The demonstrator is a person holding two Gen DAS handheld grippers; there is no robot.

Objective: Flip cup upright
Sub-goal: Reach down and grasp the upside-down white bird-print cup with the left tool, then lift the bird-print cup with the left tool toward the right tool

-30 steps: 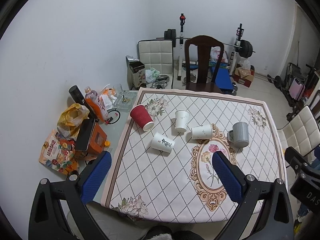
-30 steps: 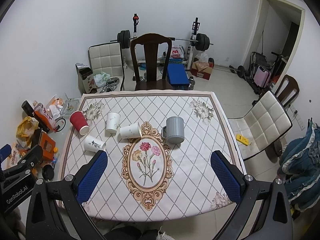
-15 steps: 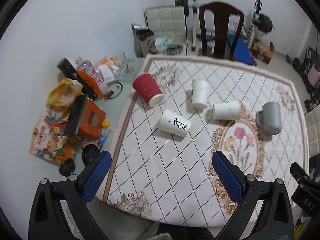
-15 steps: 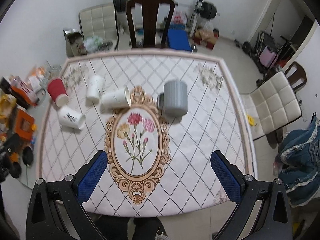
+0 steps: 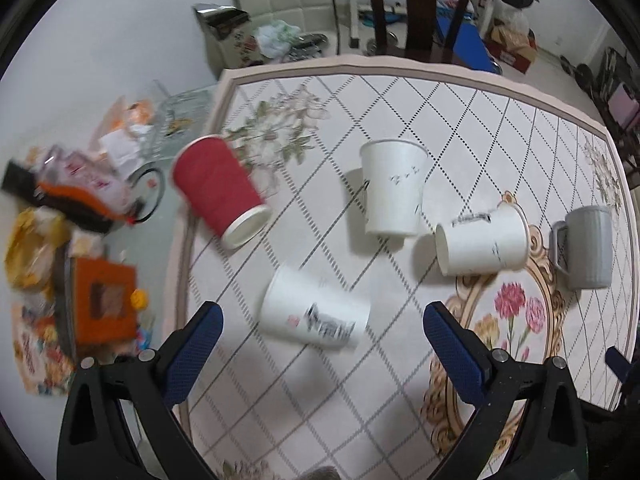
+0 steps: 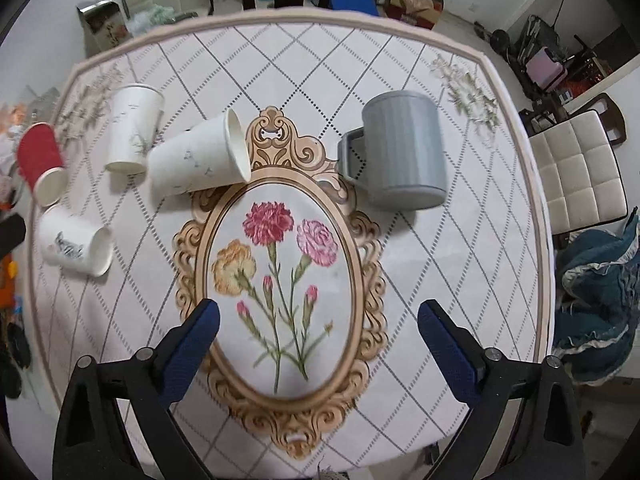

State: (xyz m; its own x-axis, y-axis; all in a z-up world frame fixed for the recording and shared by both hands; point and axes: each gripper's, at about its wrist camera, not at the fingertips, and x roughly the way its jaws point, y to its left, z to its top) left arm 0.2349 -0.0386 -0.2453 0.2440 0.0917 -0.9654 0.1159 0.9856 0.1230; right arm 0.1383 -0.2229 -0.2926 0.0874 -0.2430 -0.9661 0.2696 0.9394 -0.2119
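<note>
Several cups lie on their sides on the patterned table (image 5: pixel 320 400). A red paper cup (image 5: pixel 218 190) lies at the left edge. A white cup with black writing (image 5: pixel 316 314) lies nearest my open left gripper (image 5: pixel 320 332), just beyond its fingertips. Two more white cups (image 5: pixel 394 188) (image 5: pixel 482 242) lie further back. A grey mug (image 6: pixel 404 156) lies on its side, handle to the left, beyond my open, empty right gripper (image 6: pixel 318 328). In the right wrist view, the red cup (image 6: pixel 40 162) and the written cup (image 6: pixel 74 246) show at the left.
A dark wooden chair (image 5: pixel 416 4) stands at the table's far side. A cream chair (image 6: pixel 580 172) and a blue cloth heap (image 6: pixel 600 296) are to the right. Bags and an orange box (image 5: pixel 104 300) clutter the floor on the left.
Both grippers have come down and forward toward the table; the cups look larger and nearer. Both grippers stay open. The cups have not moved.
</note>
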